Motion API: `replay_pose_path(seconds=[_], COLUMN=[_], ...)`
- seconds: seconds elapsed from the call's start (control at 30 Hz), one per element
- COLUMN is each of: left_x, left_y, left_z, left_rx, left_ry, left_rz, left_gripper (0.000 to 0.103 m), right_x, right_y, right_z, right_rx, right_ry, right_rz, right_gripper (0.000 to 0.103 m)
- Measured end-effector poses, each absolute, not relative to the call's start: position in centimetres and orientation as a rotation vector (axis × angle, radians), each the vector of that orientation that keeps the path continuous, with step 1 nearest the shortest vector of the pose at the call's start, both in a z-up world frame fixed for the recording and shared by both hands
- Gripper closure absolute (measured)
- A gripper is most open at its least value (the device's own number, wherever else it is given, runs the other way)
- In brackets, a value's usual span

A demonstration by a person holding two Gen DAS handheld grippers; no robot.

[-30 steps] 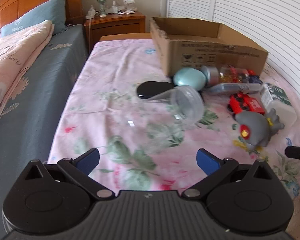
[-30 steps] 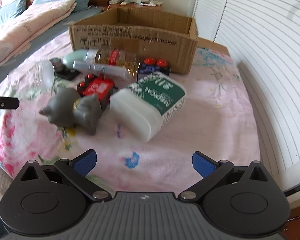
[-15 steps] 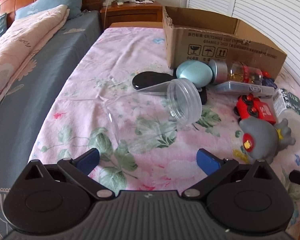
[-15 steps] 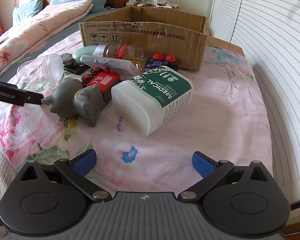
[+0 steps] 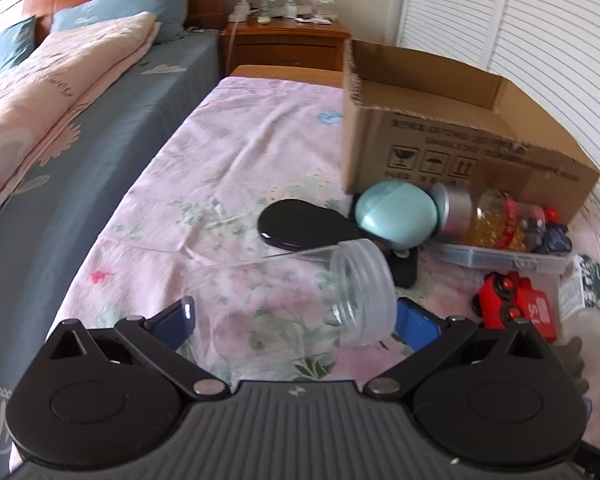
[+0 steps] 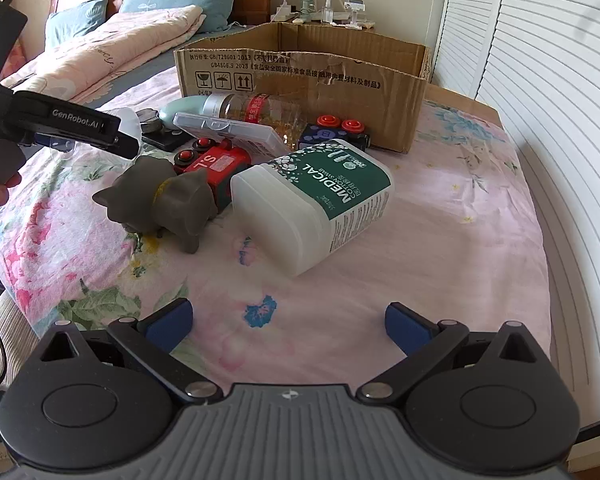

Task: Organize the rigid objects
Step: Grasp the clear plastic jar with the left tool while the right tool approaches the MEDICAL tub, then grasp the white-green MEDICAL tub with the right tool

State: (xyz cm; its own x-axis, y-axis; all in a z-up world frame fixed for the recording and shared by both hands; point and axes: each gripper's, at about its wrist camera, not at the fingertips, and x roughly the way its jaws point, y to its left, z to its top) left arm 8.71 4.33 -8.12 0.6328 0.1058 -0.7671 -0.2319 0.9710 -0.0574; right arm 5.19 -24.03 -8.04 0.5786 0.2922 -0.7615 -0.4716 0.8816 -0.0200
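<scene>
A clear plastic jar (image 5: 296,300) lies on its side on the pink floral cloth. My left gripper (image 5: 300,320) is open, with the jar between its blue fingertips, one on each side; contact is unclear. My right gripper (image 6: 288,322) is open and empty above bare cloth, short of a white cotton-swab tub (image 6: 312,200) with a green label. A grey toy animal (image 6: 168,200), a red toy truck (image 6: 216,164), a clear flat case (image 6: 228,130), a bead jar (image 6: 256,110) and a teal oval case (image 5: 396,210) lie before an open cardboard box (image 6: 300,76).
A black oval lid (image 5: 300,226) lies left of the teal case. A bed with pillows and a folded quilt (image 5: 52,80) runs along the left. A nightstand (image 5: 288,40) stands behind. Louvred doors (image 6: 540,120) close the right side. The left gripper's body (image 6: 60,124) shows in the right wrist view.
My left gripper moved forward until the clear jar came between its fingertips. My right gripper shifted a little; the objects in its view look closer.
</scene>
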Motion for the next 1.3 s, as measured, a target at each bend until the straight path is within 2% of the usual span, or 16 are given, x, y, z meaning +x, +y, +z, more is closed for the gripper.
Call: replay_pose_path(seconds=[0.17, 0.47, 0.83, 0.9, 0.93, 0.97, 1.3], left_x=[8.1, 8.0, 8.7, 8.8, 8.9, 9.0, 9.2], left_y=[5.3, 5.5, 5.7, 5.8, 5.8, 5.8, 5.7], left_z=[-8.2, -7.8, -7.9, -7.9, -8.0, -8.1, -7.1], left_rx=[-0.153, -0.147, -0.157, -0.150, -0.147, -0.145, -0.052], left_ry=[0.869, 0.859, 0.885, 0.888, 0.892, 0.898, 0.913], left_rz=[0.209, 0.203, 0.223, 0.220, 0.213, 0.206, 0.105], left_gripper=[0.004, 0.004, 0.004, 0.006, 0.008, 0.013, 0.013], right_x=[5.7, 9.3, 13.6, 13.8, 13.9, 13.9, 13.1], right_y=[-24.0, -25.1, -22.5, -22.3, -22.2, -22.1, -22.2], right_z=[-7.6, -4.6, -5.8, -6.0, -6.1, -6.2, -5.3], right_rx=[-0.252, -0.419, -0.548, -0.548, -0.548, -0.552, -0.497], right_ry=[0.876, 0.786, 0.814, 0.823, 0.831, 0.838, 0.896], right_rz=[0.470, 0.660, 0.863, 0.878, 0.882, 0.880, 0.793], right_gripper=[0.000, 0.000, 0.000, 0.003, 0.008, 0.009, 0.016])
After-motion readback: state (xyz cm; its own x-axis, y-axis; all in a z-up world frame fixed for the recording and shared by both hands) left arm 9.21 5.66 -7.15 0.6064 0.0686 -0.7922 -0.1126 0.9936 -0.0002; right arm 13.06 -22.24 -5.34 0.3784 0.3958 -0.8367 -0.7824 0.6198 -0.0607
